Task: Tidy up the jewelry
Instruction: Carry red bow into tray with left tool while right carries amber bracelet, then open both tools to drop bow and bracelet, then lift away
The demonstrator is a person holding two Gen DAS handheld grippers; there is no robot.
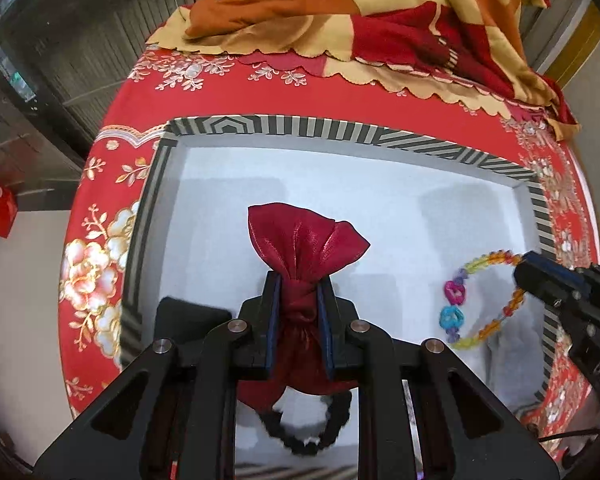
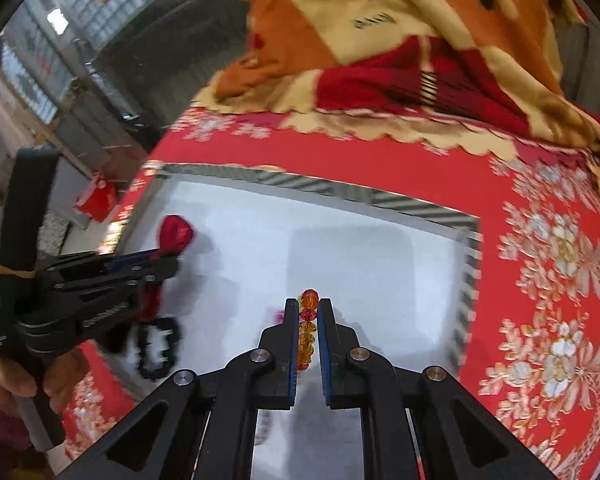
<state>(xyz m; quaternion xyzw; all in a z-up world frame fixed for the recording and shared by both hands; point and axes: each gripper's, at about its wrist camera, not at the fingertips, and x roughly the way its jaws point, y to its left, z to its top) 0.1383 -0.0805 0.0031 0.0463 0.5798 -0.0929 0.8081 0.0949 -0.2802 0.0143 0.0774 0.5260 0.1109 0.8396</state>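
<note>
Two grips are live at once over the tray [image 1: 156, 184]. My left gripper [image 1: 299, 284] has its jaws clamped on the tied neck of the pouch [image 1: 304, 236], which hangs above the tray's white floor toward its left half. My right gripper [image 2: 308, 308] has its jaws pinched on a run of orange and red beads of the bracelet [image 1: 484, 300] near the tray's right wall, the rest of the loop dangling from the jaws.

Just below the pouch, near the tray's front edge, lies a black band [image 1: 308, 436] (a scrunchie or a beaded loop; I cannot tell which).

My worry is the bracelet: the beads are round and hard, and only a few sit between the pads, so I judge a quick swing could roll them out or strain the string. The pouch could brush the band on its way down and drag it. The right view is smeared, so I would not trust it for fine placement.
</note>
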